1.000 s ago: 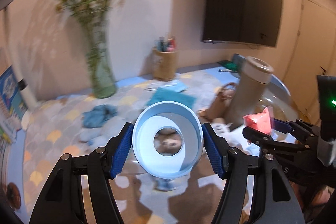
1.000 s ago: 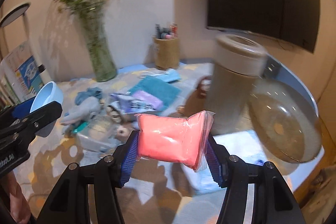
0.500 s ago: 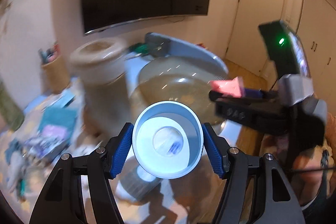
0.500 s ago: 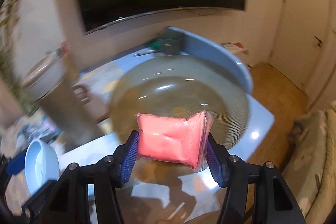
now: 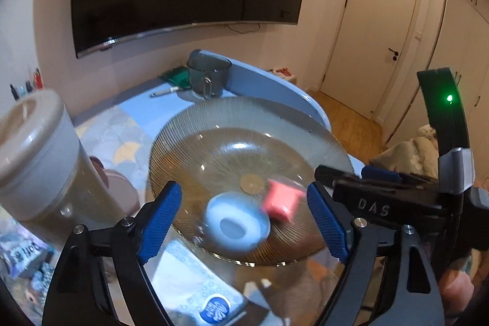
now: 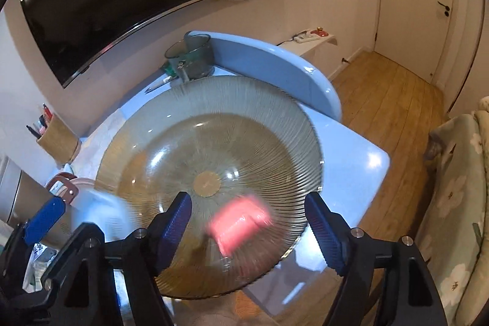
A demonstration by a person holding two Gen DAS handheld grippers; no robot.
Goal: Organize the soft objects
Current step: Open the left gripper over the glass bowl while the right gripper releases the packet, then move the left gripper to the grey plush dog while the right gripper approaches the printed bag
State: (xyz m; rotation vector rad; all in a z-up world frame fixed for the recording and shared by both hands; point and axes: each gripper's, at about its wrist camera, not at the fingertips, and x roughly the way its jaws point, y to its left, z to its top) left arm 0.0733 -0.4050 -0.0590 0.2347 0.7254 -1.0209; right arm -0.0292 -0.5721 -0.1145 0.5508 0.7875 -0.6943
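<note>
A large ribbed glass bowl (image 5: 244, 142) stands on the blue table and also fills the right wrist view (image 6: 214, 124). A pale blue ring-shaped object (image 5: 237, 225) is blurred inside the bowl, between my open left gripper's (image 5: 244, 219) fingers and free of them. A pink plastic pouch (image 5: 279, 200) is blurred beside it. In the right wrist view the pouch (image 6: 241, 220) is in the bowl, free of my open right gripper (image 6: 249, 223). Both grippers hover over the bowl's near side.
A tall beige lidded canister (image 5: 33, 148) stands left of the bowl. A grey glass mug (image 5: 207, 75) and a blue chair back (image 6: 275, 63) are behind it. A tissue pack (image 5: 198, 289) lies near. A pen holder (image 6: 58, 136) stands at left.
Both grippers have opened over the bowl. The blue ring left my left gripper and the pink pouch left my right gripper; both now appear blurred in the bowl.
</note>
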